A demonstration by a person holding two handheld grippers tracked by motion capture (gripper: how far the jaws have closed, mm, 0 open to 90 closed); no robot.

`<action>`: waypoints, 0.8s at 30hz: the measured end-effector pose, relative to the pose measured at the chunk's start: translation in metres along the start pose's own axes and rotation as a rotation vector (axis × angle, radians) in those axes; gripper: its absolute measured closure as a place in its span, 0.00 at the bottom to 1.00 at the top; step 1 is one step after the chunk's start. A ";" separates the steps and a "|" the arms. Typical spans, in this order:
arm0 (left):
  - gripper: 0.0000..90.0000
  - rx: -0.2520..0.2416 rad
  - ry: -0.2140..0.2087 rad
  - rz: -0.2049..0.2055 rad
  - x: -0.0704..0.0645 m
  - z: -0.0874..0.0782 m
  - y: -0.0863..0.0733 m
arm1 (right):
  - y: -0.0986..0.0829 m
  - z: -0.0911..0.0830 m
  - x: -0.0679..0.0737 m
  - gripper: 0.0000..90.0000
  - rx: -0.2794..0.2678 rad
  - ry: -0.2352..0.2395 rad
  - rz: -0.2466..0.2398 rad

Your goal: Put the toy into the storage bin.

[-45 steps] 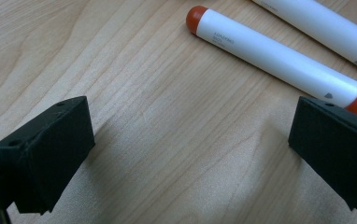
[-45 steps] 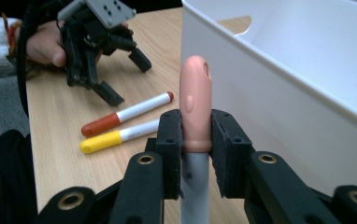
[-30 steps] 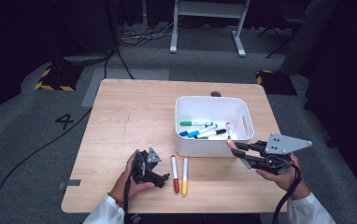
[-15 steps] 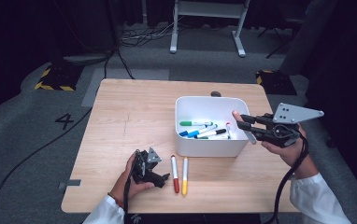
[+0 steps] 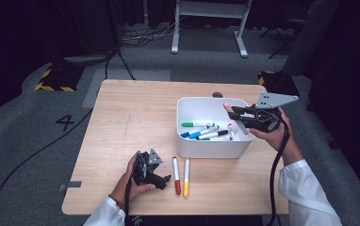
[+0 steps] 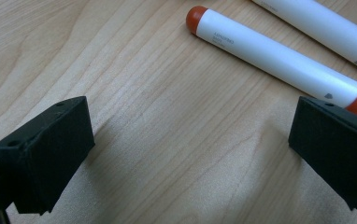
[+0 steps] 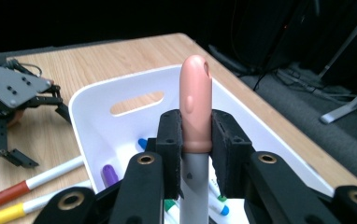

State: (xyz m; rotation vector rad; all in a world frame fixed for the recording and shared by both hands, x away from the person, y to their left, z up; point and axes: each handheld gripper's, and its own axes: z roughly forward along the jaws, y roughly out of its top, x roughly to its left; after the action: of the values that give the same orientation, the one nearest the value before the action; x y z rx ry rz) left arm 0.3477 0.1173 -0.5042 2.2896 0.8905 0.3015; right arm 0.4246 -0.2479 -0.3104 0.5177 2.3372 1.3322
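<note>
We see the right gripper (image 5: 231, 112) clamped on a pink-capped marker (image 7: 196, 105), over the 3 o'clock rim of the white bin (image 5: 187, 148). In the high view that marker is mostly hidden by the jaws and hand; just a pale tip shows. The right gripper view cuts off its barrel at the bottom edge.

Left gripper (image 5: 165, 179) rests on the desk (image 5: 135, 117) at 7 o'clock, jaws wide, nothing between them. The left gripper view shows bare wood between the jaws; the right jaw covers the end of the red-capped marker (image 6: 279, 56). The second marker (image 6: 321, 25) there is cropped by the frame; cap colour can't be read.

Red-capped marker and yellow-capped marker (image 5: 186, 176) lie side by side just at 6 o'clock of the bin, touching neither gripper.

In the bin: green, blue and black-capped markers (image 5: 204, 132) piled loosely; the exact count is hard to make out. The bin's near wall hides their lower ends.
</note>
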 end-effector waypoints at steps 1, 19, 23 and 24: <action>0.00 0.000 0.000 0.000 0.000 0.000 0.000 | -0.002 0.004 -0.001 0.83 0.012 0.005 0.001; 0.00 0.000 0.000 0.000 0.000 0.000 0.000 | -0.032 0.052 0.015 0.83 0.324 0.152 -0.104; 0.00 0.000 0.000 0.000 0.000 0.000 0.000 | -0.033 0.056 0.019 0.83 0.338 0.174 -0.100; 0.00 0.000 0.000 0.000 0.000 0.000 0.000 | -0.033 0.057 0.019 0.83 0.337 0.178 -0.094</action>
State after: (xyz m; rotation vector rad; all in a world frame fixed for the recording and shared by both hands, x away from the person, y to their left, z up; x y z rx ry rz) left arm 0.3477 0.1173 -0.5042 2.2894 0.8907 0.3011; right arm 0.4337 -0.2129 -0.3686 0.3932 2.7162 0.9811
